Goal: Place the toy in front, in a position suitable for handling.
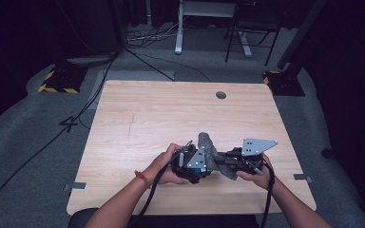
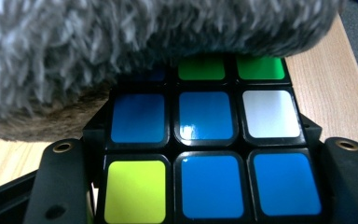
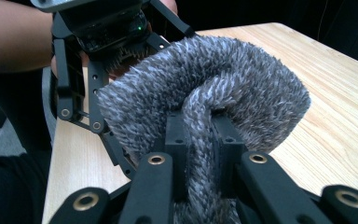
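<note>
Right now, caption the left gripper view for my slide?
Left tongs clamp a puzzle cube under a grey fuzzy cloth.

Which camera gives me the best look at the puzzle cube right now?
The left gripper view: the puzzle cube sits between that gripper's jaws, coloured tiles sharp, its top under the grey fuzzy cloth. The high view gives just a bit of blue there; the right gripper view has cloth covering it.
</note>
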A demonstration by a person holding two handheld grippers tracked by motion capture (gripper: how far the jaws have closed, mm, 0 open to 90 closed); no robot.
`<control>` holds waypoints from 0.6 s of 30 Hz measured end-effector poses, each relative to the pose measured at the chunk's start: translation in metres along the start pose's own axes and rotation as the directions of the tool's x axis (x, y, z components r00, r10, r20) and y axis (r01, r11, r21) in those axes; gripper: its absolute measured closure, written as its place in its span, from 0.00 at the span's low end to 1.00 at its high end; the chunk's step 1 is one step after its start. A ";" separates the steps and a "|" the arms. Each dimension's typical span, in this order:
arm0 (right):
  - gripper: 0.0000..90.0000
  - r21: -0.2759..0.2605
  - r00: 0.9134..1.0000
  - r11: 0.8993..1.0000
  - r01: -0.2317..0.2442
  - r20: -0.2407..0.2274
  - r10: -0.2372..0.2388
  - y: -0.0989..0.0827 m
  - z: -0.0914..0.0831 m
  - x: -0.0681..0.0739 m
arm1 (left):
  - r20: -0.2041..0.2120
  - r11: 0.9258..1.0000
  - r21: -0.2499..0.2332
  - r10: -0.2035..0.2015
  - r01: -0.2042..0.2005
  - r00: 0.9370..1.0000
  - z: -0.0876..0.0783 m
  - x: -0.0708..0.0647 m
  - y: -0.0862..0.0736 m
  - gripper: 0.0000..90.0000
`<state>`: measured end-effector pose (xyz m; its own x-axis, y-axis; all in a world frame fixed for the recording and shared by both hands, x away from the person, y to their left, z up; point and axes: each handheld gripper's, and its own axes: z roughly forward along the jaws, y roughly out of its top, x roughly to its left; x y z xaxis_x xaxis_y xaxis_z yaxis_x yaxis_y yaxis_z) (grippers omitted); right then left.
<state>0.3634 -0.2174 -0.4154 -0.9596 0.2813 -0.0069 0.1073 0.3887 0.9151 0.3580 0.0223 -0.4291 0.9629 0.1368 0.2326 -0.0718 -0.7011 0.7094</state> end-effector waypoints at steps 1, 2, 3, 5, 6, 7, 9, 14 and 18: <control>0.89 -0.002 1.000 1.000 -0.007 0.000 0.007 0.000 0.000 0.000 | -0.002 1.000 0.001 0.000 0.000 1.000 0.000 0.000 0.000 0.37; 0.89 -0.002 1.000 1.000 -0.007 0.000 0.007 0.000 0.000 0.000 | -0.002 1.000 0.001 0.000 0.000 1.000 0.000 0.000 0.000 0.37; 0.89 0.001 1.000 1.000 -0.004 0.004 0.004 0.001 0.000 0.000 | 0.002 1.000 -0.009 -0.008 0.008 1.000 0.000 0.001 -0.001 0.37; 0.89 0.000 1.000 1.000 -0.001 0.006 0.001 0.002 0.000 0.001 | -0.003 1.000 -0.007 -0.013 0.013 1.000 0.000 0.002 -0.001 0.37; 0.89 0.013 1.000 1.000 0.001 0.006 -0.001 0.002 -0.001 0.002 | -0.008 1.000 -0.003 -0.013 0.013 1.000 -0.001 0.003 -0.001 0.37; 0.89 0.027 1.000 1.000 0.005 0.010 -0.005 0.002 0.000 0.002 | -0.003 1.000 -0.004 -0.019 0.019 1.000 -0.001 0.003 -0.002 0.37; 0.89 0.067 1.000 0.998 0.008 0.027 -0.009 -0.001 0.002 0.000 | -0.007 0.999 -0.021 -0.025 0.024 1.000 -0.004 0.004 -0.002 0.37; 0.89 0.106 0.999 0.993 -0.043 0.021 0.041 -0.012 0.007 -0.011 | -0.007 0.996 -0.075 -0.052 0.051 0.999 -0.015 0.009 -0.002 0.37; 0.89 0.084 1.000 0.996 -0.017 0.009 0.016 -0.005 0.006 -0.004 | -0.006 0.998 -0.054 -0.041 0.041 0.999 -0.010 0.008 -0.004 0.37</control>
<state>0.3681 -0.2149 -0.4227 -0.9554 0.2951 0.0043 0.1449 0.4563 0.8780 0.3629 0.0330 -0.4231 0.9634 0.1701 0.2073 -0.0461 -0.6564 0.7530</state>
